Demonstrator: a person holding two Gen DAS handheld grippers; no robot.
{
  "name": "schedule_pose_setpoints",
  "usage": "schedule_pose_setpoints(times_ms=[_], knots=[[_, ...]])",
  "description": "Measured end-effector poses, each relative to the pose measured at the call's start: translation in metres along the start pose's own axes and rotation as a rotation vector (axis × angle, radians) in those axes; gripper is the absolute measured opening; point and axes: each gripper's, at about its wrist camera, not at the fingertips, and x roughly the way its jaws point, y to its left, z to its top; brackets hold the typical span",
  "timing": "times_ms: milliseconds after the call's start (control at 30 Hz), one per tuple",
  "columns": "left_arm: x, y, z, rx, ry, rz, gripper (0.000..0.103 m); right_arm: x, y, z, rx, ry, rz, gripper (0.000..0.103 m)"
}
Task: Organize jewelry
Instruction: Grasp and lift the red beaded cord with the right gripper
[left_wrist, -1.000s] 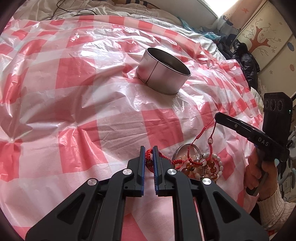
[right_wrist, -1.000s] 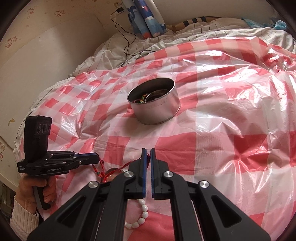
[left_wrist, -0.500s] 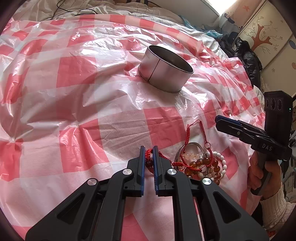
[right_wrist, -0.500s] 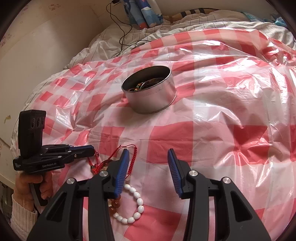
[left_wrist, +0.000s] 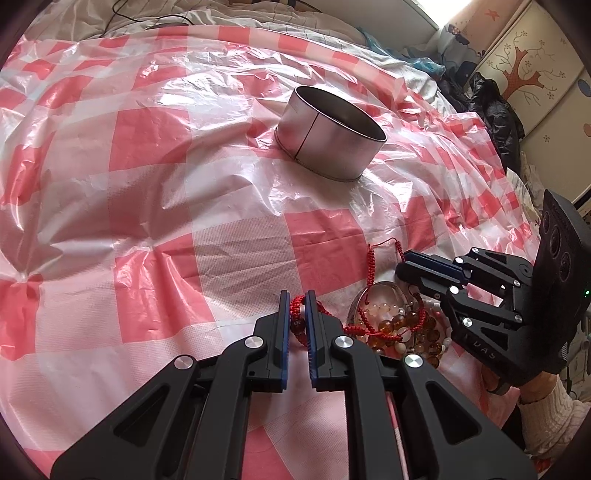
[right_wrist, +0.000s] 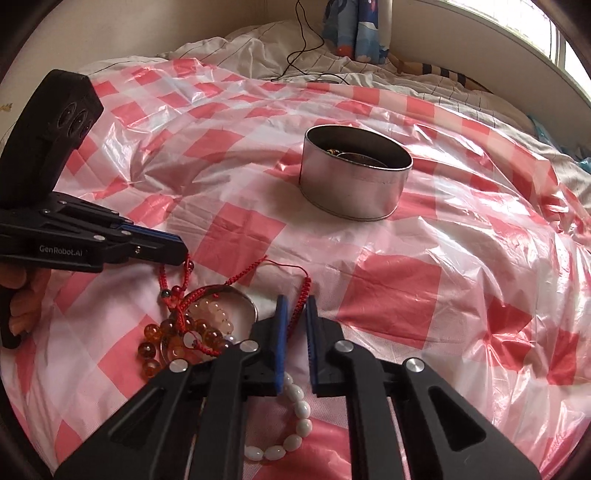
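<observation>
Looking along the left wrist view, we see our left gripper (left_wrist: 296, 295) clamped on a red beaded cord (left_wrist: 295, 308), while our right gripper (left_wrist: 405, 261) hides part of the jewelry pile (left_wrist: 391, 326) near the checkered sheet's (left_wrist: 147, 206) lower right edge. From the right wrist view, that gripper's (right_wrist: 295, 301) fingers sit together on a red braided cord (right_wrist: 303, 295) running lengthwise between them, and the tin's (right_wrist: 354, 181) contents are hard to make out.

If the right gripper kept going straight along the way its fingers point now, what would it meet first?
Probably the checked plastic sheet just beyond the right gripper, which is shut on a red cord. The metal tin sits farther along, slightly right; depth is hard to judge.
</observation>
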Motion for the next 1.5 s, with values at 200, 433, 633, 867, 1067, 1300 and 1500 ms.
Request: schedule_pose_setpoints(times_ms=[200,433,633,867,1067,1300,1500], knots=[[0.002,-0.001,-0.001,-0.001,0.002,0.001,0.009,-0.014,-0.018,0.005,0.069,-0.064,-0.011,0.004],[0.003,-0.003,-0.002,0.005,0.006,0.002,0.011,-0.027,-0.038,0.009,0.141,-0.113,-0.036,0.004],[0.002,0.0,-0.002,-0.007,-0.003,0.014,0.011,-0.036,-0.06,0.009,0.223,-0.144,-0.105,0.004],[0.0,0.004,-0.001,-0.023,-0.009,0.025,0.011,-0.037,-0.087,0.005,0.33,-0.138,-0.089,0.004],[0.001,0.003,-0.001,-0.019,-0.01,0.026,0.011,-0.03,-0.084,0.006,0.329,-0.106,-0.069,0.005],[0.001,0.003,-0.001,-0.014,-0.007,0.027,0.012,-0.015,-0.086,0.0,0.344,-0.025,-0.072,0.025],[0.002,0.001,-0.001,-0.008,-0.006,0.03,0.013,-0.01,-0.08,-0.001,0.307,-0.006,-0.079,0.023]])
